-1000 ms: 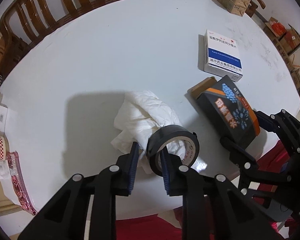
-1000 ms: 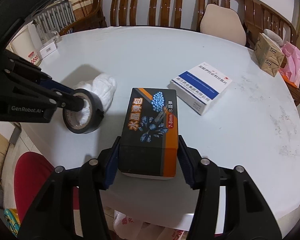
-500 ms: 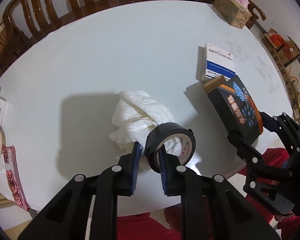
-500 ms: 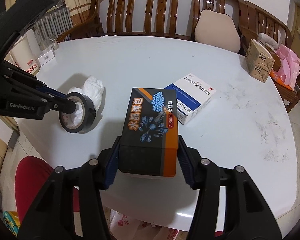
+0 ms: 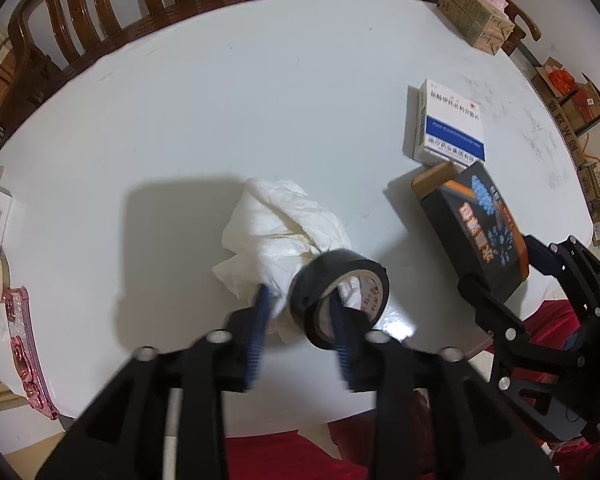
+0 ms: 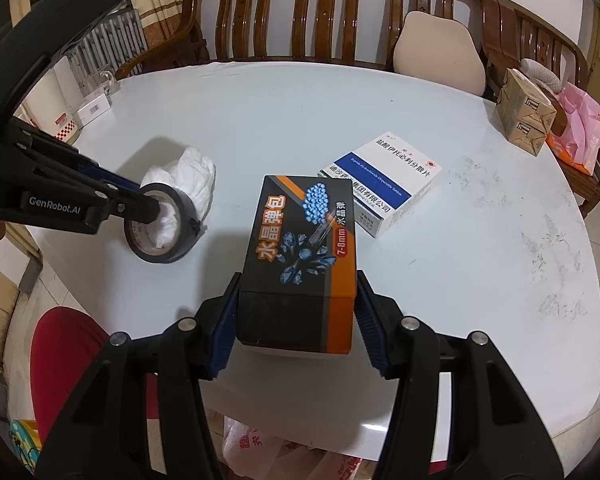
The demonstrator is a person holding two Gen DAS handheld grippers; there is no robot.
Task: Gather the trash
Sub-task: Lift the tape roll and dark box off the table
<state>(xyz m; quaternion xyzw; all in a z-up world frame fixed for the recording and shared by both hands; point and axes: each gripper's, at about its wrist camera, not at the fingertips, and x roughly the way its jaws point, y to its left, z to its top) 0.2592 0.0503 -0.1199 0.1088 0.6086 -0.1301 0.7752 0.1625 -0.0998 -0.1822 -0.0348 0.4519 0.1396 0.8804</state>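
Over table edge, left tongs [image 5: 300, 312] just spreading around black tape roll [image 5: 340, 292]; right tongs [image 6: 296, 316] pinching black-orange box [image 6: 304, 256].

White round table [image 6: 480, 280] carries crumpled tissue [image 5: 276, 232] and medicine box [image 6: 384, 184].

The far half of the table [image 6: 284, 104] is bare, so a gripper can pass there. Near the front edge, the tissue [image 5: 276, 232], tape roll [image 5: 340, 292], black box [image 6: 304, 256] and white box [image 6: 384, 184] stand in the way.
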